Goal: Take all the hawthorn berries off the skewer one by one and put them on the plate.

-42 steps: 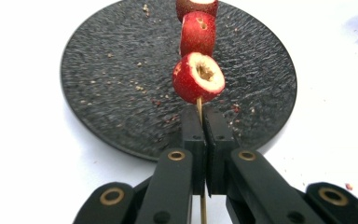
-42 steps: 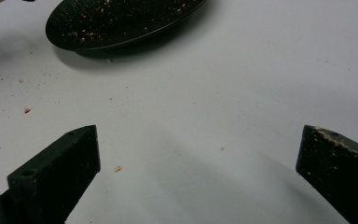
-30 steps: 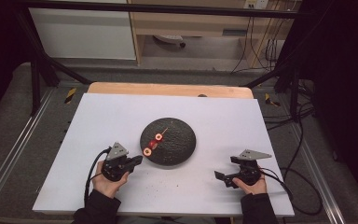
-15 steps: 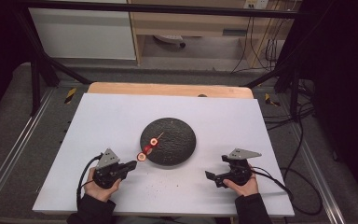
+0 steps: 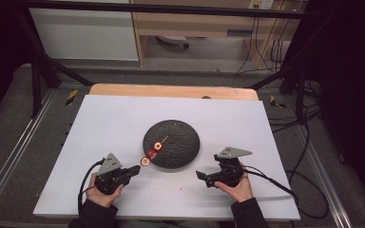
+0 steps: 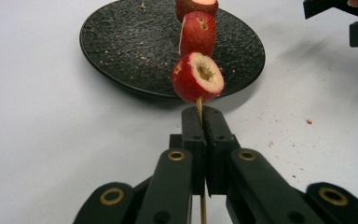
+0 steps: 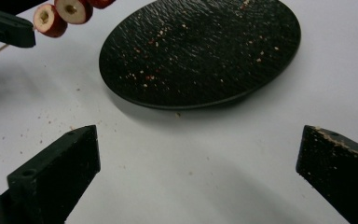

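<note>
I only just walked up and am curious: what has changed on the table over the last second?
The left tool, shut on the skewer of red fruit pieces, drew back toward the person, so the lowest piece now hangs off the black plate's edge. The right tool, jaws open and holding nothing, also slid back and a little toward the middle. The plate and the white table stayed put.

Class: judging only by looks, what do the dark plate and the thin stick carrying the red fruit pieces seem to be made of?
Plate: probably slate or matte stoneware, since its black surface is rough, ridged and dull.
Stick: likely bamboo or wood, being pale tan, thin and straight; it is clamped in the left gripper.
</note>
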Action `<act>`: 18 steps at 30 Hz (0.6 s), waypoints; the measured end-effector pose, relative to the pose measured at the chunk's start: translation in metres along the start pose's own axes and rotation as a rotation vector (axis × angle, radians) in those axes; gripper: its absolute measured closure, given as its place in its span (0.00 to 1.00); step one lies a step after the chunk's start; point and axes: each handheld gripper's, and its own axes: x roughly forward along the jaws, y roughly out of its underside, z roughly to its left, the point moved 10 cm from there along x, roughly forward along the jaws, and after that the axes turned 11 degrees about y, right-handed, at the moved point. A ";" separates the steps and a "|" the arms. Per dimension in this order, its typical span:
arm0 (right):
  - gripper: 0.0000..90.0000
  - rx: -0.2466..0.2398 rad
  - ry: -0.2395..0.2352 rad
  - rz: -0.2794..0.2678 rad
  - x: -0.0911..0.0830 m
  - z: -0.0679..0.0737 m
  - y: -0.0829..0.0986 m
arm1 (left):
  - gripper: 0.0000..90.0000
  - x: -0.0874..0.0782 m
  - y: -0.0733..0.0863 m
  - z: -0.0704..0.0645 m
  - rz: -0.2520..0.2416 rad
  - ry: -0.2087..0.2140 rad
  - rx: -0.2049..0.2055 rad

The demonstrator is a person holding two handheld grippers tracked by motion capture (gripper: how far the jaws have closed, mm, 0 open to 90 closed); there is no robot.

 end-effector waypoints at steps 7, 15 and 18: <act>0.01 -0.013 -0.027 -0.015 0.012 0.021 -0.019 | 0.98 0.001 -0.001 -0.002 -0.007 -0.002 0.009; 0.03 0.002 -0.069 -0.051 0.022 0.044 -0.044 | 0.98 0.004 -0.001 -0.007 -0.003 0.006 0.022; 0.06 0.020 -0.089 -0.068 0.026 0.052 -0.052 | 0.98 0.005 -0.001 -0.010 -0.002 0.009 0.028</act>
